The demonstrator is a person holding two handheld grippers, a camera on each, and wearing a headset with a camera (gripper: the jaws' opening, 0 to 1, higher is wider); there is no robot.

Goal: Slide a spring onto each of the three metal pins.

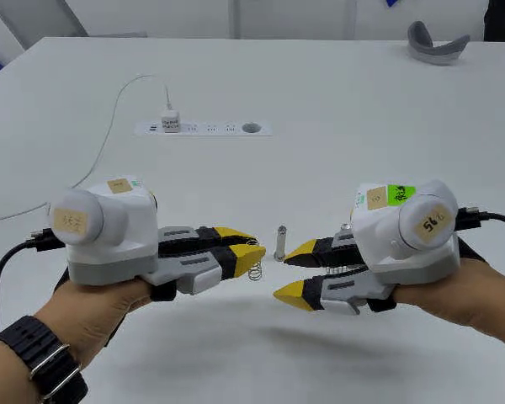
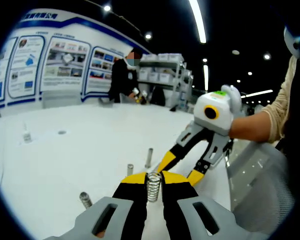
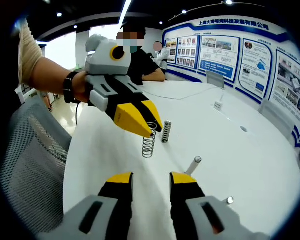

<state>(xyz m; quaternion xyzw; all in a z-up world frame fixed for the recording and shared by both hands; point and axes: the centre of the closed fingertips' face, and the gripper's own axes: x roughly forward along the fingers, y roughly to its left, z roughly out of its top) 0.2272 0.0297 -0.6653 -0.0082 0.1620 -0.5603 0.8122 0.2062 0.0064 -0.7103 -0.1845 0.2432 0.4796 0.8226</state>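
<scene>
White table point(image 1: 320, 93) | left gripper point(image 1: 254, 247) clamped at its tips | right gripper point(image 1: 284, 276) facing it, jaws apart, holding nothing | coil-wrapped pin point(image 3: 166, 131) upright beside left tips | bare pin point(image 3: 195, 164) nearer right gripper | spring point(image 1: 255, 271) pinched in left tips, hanging above the tabletop

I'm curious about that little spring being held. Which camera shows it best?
The left gripper view: the spring stands close and centred, pinched between the left hand-held gripper's yellow tips. The right gripper view shows it side-on, farther off; the head view shows it small, partly hidden.
</scene>
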